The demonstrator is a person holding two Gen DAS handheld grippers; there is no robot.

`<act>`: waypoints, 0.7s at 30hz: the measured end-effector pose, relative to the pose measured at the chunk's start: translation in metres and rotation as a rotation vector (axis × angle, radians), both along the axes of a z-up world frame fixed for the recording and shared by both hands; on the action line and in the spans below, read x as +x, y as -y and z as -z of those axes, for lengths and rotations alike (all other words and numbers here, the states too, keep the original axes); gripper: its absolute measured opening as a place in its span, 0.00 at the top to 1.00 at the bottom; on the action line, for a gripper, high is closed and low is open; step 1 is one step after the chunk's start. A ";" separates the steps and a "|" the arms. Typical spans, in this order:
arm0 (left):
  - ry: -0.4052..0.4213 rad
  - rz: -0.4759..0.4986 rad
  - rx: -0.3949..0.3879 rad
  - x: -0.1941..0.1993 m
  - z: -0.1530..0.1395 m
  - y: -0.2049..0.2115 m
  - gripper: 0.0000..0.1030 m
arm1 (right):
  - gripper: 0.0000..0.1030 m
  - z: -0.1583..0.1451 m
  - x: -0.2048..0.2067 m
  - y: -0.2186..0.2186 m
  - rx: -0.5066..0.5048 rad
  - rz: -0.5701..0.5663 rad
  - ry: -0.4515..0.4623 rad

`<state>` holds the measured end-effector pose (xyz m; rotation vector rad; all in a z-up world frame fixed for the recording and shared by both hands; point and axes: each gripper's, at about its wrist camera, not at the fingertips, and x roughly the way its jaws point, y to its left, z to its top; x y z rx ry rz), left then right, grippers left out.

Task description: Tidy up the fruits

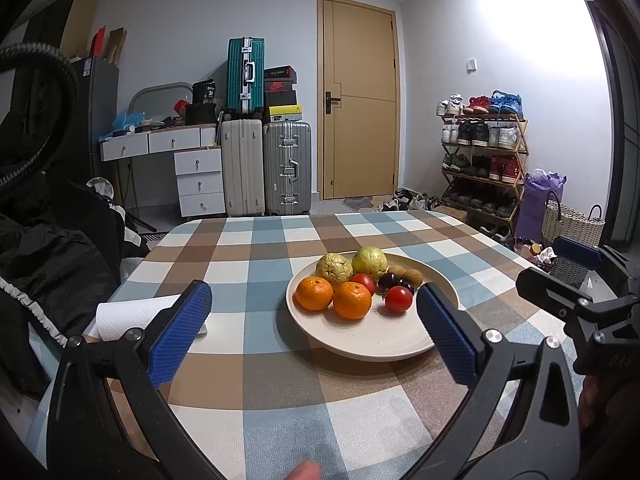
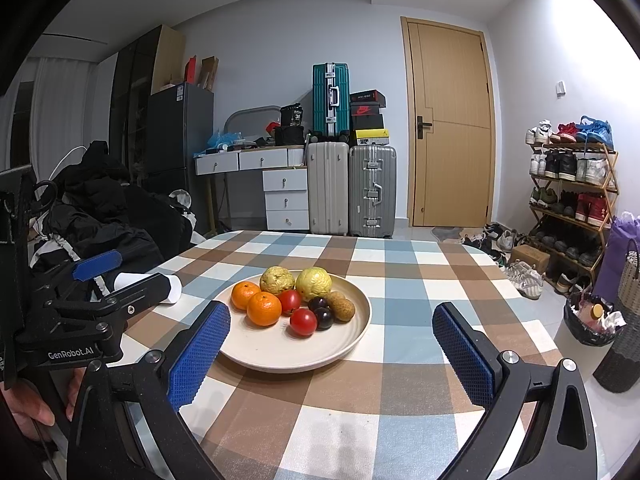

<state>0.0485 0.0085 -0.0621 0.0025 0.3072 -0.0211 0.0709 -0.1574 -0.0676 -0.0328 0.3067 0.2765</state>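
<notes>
A cream plate (image 1: 372, 340) (image 2: 264, 350) sits on the checked tablecloth and holds the fruit. On it are two oranges (image 1: 352, 300) (image 2: 264, 309), two green-yellow guavas (image 1: 369, 261) (image 2: 313, 283), two red tomatoes (image 1: 399, 298) (image 2: 303, 321), dark plums (image 1: 390, 280) (image 2: 323, 317) and brown longans (image 1: 412, 277) (image 2: 345, 309). My left gripper (image 1: 314, 308) is open, held low just in front of the plate, its jaws empty. My right gripper (image 2: 332, 330) is also open and empty, short of the plate's near rim. Each gripper shows at the edge of the other's view.
A white paper towel roll (image 1: 136, 316) (image 2: 170, 282) lies on the table to the left. Dark clothes (image 1: 60, 248) are piled left of the table. Suitcases (image 1: 264, 168), drawers, a door (image 1: 360, 100) and a shoe rack (image 1: 484, 160) stand behind. A bin (image 2: 596, 320) sits on the floor at right.
</notes>
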 end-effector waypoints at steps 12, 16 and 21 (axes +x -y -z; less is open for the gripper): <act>0.000 -0.001 0.001 0.000 0.001 0.000 0.01 | 0.00 0.000 -0.001 -0.001 0.003 -0.002 -0.001; 0.001 0.000 0.001 0.000 0.000 0.000 0.01 | 0.00 0.000 -0.001 -0.001 0.004 -0.003 -0.002; 0.001 0.007 0.001 0.000 0.001 0.001 0.01 | 0.00 0.000 -0.001 0.000 0.004 -0.002 -0.001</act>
